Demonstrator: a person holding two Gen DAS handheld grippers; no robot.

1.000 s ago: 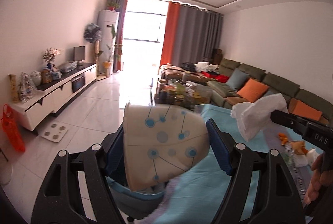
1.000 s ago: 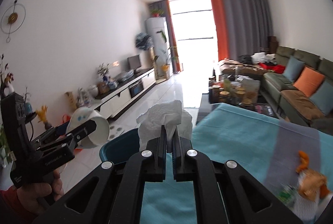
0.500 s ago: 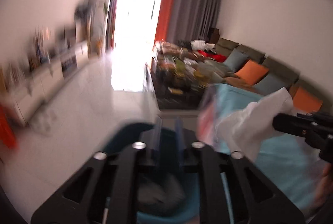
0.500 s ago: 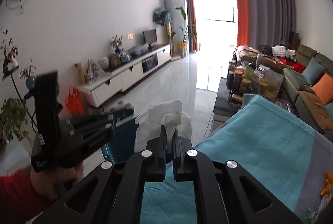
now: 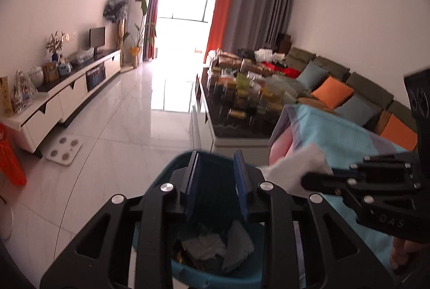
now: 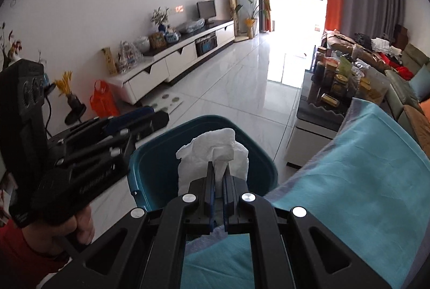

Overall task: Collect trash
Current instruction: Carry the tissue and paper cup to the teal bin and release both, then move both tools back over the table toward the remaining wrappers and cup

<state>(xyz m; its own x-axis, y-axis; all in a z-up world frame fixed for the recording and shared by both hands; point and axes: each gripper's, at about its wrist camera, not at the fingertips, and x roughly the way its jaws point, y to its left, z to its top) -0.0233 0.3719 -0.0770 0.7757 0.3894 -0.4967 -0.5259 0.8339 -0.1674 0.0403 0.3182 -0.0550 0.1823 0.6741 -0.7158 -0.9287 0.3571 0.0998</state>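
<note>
Writing: "DAS" on right gripper (image 5: 309, 183) body, 4 o'clock.
Right claw: pinching crumpled white tissue (image 6: 215, 148) above teal plastic bin (image 6: 263, 157) rim.
Left gripper (image 5: 216, 179): jaws opening, empty, over bin.

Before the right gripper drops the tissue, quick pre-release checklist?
1. Tissue pinched in right gripper: ok.
2. Tissue over the open teal bin: ok.
3. Left gripper empty, jaws opening: ok.
4. Left gripper clear of the tissue's drop path: cannot tell.
5. Room left in bin, trash only at the bottom: ok.
6. Blue tablecloth edge clear of bin mouth: ok.
</note>
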